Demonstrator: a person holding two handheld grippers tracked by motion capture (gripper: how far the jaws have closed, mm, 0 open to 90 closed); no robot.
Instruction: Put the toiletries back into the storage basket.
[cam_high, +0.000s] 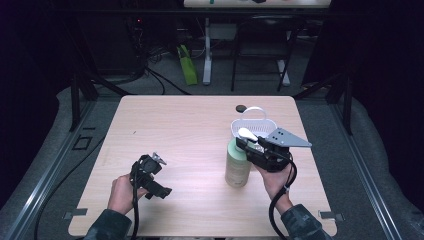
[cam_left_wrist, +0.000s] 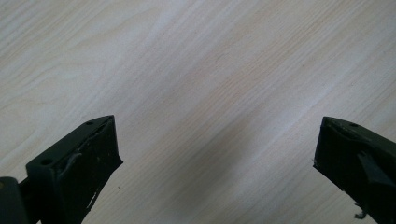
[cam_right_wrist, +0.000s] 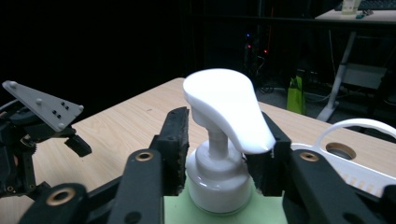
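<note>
I have the right gripper (cam_right_wrist: 218, 161) clenched on the white collar of the pump bottle (cam_high: 238, 167), just under the pump head (cam_right_wrist: 227, 108). I grip there because the neck is narrow enough for the jaws, while the green body looks too wide for them. The bottle stands upright on the surface (cam_high: 190, 130), at its right side, just in front of the white basket (cam_high: 254, 126) and touching or nearly touching it; from the high view I cannot tell which. A hold this high should let me lift it straight without tipping, I judge. My left gripper (cam_left_wrist: 217, 154) is released, its jaws wide apart over bare wood at the left, well apart from the bottle, kept clear so the cables don't cross.
</note>
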